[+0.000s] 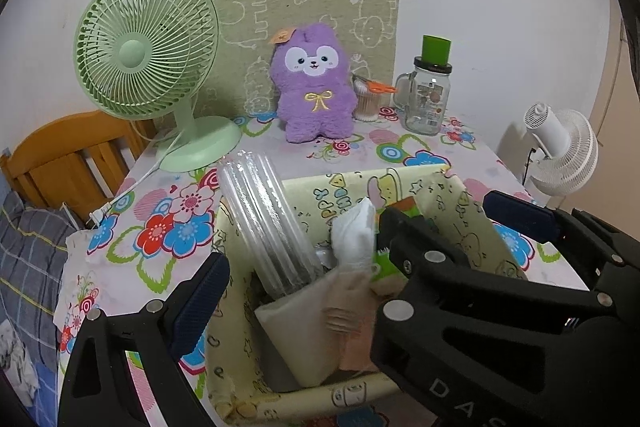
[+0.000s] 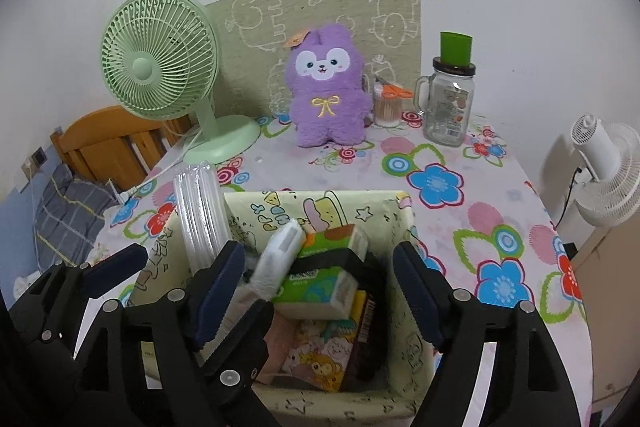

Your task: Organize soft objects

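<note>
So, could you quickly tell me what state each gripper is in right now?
Left gripper: open, holding nothing, above the yellow fabric bin.
Right gripper: open, holding nothing, above the same bin.

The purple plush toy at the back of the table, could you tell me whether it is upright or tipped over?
Upright. The purple plush toy stands on its feet on the floral tablecloth, face forward.

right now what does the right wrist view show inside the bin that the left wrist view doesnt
Only the right wrist view shows the cartoon-printed pack low in the fabric bin, and the green tissue pack in full. Only the left wrist view shows the beige folded cloth clearly. Both show the clear plastic stack, the white wrapped pack, the purple plush and the open right gripper.
</note>
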Motion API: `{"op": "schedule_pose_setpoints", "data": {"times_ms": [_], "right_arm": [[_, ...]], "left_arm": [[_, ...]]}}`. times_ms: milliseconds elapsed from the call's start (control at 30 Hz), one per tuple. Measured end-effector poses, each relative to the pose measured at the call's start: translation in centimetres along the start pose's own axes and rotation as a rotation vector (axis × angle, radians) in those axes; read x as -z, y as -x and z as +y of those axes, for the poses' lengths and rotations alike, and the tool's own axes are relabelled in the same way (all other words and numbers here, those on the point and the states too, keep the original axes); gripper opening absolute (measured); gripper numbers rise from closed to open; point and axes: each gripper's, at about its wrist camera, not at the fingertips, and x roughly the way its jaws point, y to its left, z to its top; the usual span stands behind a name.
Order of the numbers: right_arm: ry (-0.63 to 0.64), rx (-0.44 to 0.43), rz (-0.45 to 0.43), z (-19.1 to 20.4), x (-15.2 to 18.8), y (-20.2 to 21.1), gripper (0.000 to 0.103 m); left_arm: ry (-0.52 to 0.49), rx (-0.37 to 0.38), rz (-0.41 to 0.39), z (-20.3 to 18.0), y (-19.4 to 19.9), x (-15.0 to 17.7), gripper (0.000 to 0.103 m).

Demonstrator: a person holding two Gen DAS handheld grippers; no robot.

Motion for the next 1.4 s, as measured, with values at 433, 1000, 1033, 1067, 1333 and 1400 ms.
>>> {"op": "schedule_pose_setpoints", "data": {"times_ms": [433,1000,1033,1067,1333,1400], "right_arm": [[-0.005,0.018,-0.024,-0.4,1.9,2.6,0.084],[-0.004,0.047,-0.073,-0.3,3.5,6.5,0.09],[-0.004,0.049,-0.077,-0.2,3.6,6.8,0.091],[-0.005,0.051,-0.08,-0.2,3.7,7.0,0.092],[-0.018,0.058,-0.096,-0.2,4.6,8.8,0.093],[-0.017,0.061,-0.102,-0.3,4.8,9.3,0.095]], "left_arm": [[-0.02,-0.002,-0.016,-1.1,2.2,1.8,0.098],[-0.035,-0.002,-0.068,-1.8,5.9,3.3,0.101],[-0.033,-0.002,-0.071,-1.8,6.2,3.3,0.102],[-0.033,-0.002,-0.075,-1.7,6.4,3.4,0.102],[-0.033,-0.022,-0.105,-1.3,8.3,4.2,0.103],[-0.034,-0.015,-0.108,-1.3,8.7,4.4,0.103]]}}
